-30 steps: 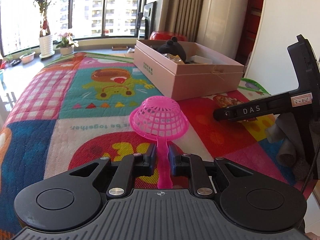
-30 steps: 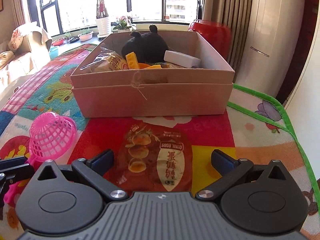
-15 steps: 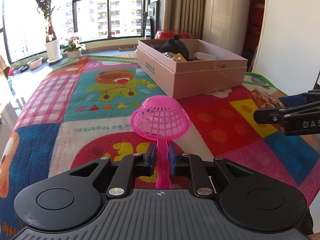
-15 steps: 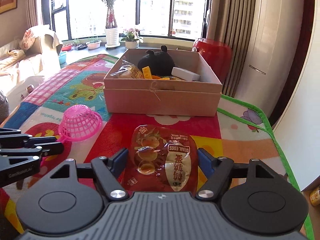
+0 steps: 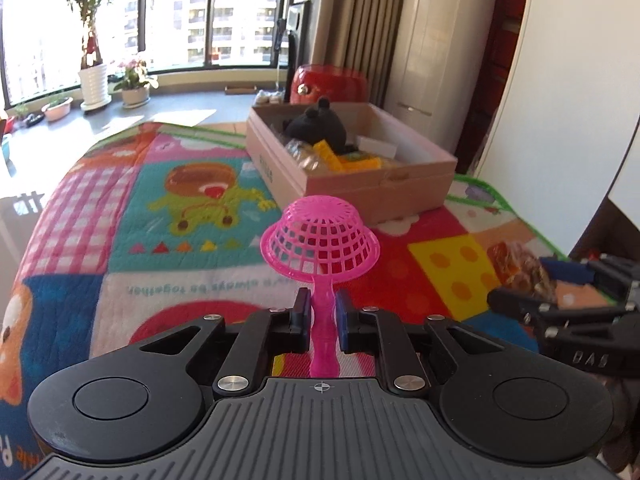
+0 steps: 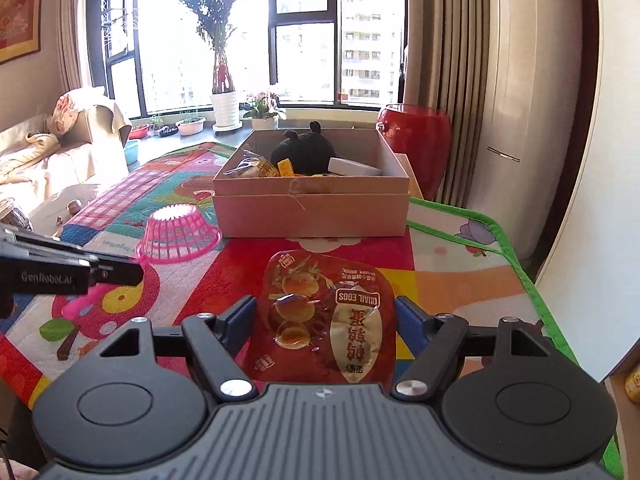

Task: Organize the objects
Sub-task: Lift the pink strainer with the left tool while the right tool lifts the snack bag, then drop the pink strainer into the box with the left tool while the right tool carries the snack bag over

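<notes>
My left gripper (image 5: pixel 320 312) is shut on the handle of a pink plastic strainer (image 5: pixel 320 236) and holds it above the colourful mat; the strainer also shows in the right wrist view (image 6: pixel 178 232). My right gripper (image 6: pixel 325 316) is shut on a red quail egg packet (image 6: pixel 326 316) and holds it above the mat; gripper and packet show at the right of the left wrist view (image 5: pixel 532 276). An open cardboard box (image 6: pixel 312 208) stands beyond, holding a black plush toy (image 6: pixel 304 150), yellow blocks, a snack bag and a white block.
The colourful play mat (image 5: pixel 160 200) covers the surface. A red stool (image 6: pixel 414 136) stands behind the box, by curtains and a white cabinet. Potted plants (image 6: pixel 224 104) line the windowsill. A sofa with blankets (image 6: pixel 48 152) lies at the far left.
Both grippers have risen with their loads, so the mat and box look farther below. The right gripper closed on the quail egg packet and lifted it off the mat.
</notes>
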`<move>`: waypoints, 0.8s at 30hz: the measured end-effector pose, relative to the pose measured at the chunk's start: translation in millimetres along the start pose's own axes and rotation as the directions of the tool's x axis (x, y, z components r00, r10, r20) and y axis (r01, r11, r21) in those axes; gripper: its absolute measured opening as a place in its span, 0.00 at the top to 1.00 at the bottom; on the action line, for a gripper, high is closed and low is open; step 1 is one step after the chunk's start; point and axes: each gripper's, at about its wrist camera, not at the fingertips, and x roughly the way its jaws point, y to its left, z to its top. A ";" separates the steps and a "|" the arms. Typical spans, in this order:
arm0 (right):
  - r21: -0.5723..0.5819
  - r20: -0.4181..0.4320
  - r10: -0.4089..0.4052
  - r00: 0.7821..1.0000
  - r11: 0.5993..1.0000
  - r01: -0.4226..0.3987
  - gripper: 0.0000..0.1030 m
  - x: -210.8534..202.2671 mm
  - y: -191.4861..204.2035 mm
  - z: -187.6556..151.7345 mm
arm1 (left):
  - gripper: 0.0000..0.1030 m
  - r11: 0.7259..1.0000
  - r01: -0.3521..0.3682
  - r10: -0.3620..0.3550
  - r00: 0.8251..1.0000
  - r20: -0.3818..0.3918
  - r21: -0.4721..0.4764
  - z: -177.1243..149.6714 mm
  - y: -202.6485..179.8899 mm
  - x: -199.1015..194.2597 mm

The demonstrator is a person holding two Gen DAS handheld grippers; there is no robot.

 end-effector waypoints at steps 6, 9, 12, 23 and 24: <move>0.032 0.008 0.012 1.000 0.999 -0.012 0.28 3.4 -4.9 2.6 | 0.85 0.999 0.050 -0.051 0.986 0.158 0.008 84.4 -26.1 0.9; 0.034 -0.002 0.022 1.000 0.999 -0.022 0.28 8.0 -3.4 -0.3 | 0.85 0.998 0.059 -0.054 0.974 0.219 -0.016 127.8 -33.6 23.7; 0.031 -0.022 0.018 1.000 0.999 -0.018 0.28 13.6 -1.1 -6.3 | 0.85 0.985 0.126 -0.099 0.972 0.213 -0.116 155.9 -24.7 66.9; 0.000 -0.109 0.005 0.994 1.000 -0.005 0.28 26.9 -1.4 -8.2 | 0.83 0.960 0.120 -0.062 0.972 0.227 -0.253 99.5 35.4 99.3; -0.005 -0.116 0.009 0.993 1.000 -0.010 0.28 28.1 -0.2 -5.5 | 0.82 0.964 0.099 -0.045 0.975 0.216 -0.245 90.0 39.9 92.8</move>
